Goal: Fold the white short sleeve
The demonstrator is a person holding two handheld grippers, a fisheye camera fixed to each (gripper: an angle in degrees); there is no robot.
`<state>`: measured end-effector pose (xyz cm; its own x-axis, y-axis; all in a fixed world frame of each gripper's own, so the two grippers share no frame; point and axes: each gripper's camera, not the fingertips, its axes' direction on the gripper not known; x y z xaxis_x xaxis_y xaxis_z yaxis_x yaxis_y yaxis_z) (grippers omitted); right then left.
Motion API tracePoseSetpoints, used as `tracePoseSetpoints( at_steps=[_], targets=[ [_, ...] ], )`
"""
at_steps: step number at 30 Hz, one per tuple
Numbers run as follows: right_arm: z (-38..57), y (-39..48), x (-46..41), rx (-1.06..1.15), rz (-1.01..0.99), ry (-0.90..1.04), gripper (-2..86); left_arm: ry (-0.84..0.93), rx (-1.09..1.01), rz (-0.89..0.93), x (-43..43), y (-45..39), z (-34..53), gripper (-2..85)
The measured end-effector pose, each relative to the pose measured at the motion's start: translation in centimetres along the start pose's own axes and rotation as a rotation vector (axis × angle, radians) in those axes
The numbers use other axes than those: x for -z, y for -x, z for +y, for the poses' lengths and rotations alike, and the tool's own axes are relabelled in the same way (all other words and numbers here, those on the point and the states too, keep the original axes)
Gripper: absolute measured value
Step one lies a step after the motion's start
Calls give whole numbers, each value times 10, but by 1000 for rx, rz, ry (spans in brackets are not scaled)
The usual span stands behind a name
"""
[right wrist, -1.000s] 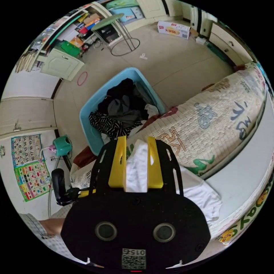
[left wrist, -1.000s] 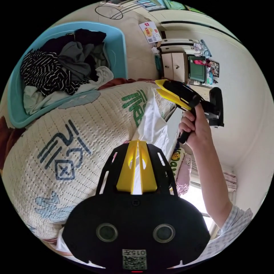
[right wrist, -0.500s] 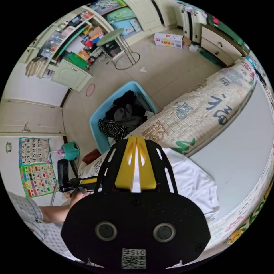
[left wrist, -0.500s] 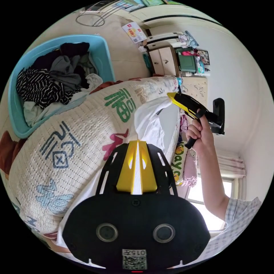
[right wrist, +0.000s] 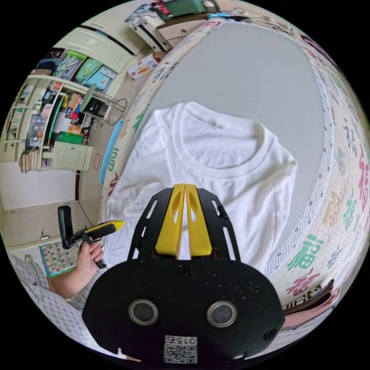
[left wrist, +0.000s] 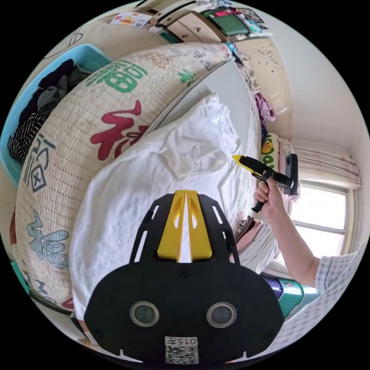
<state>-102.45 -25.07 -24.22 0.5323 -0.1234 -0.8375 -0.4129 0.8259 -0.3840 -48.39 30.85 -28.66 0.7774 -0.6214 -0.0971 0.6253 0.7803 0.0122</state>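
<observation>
Two grippers hover over a bed whose grey sheet is bordered by a quilted cover printed with coloured characters. Beside the bed stands a blue basket of dark clothes, with shelves further off and a window by the wall. The white short sleeve lies spread on the sheet, collar away from the right gripper. That gripper's jaws are closed, as are the left gripper's; whether either pinches cloth cannot be told.
</observation>
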Motion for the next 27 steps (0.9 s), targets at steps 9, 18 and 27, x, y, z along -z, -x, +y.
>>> tracePoseSetpoints(
  at_steps=[9,18,27],
  targets=[
    [0,68,-50,399,202,129,87,-69,-238,-261,6,-87,-44,42],
    [8,32,-80,309,123,125,-3,-11,-267,-405,-12,-114,-59,0],
    [41,11,-121,352,134,135,-7,-6,-221,-344,-3,-111,-59,-7]
  ],
)
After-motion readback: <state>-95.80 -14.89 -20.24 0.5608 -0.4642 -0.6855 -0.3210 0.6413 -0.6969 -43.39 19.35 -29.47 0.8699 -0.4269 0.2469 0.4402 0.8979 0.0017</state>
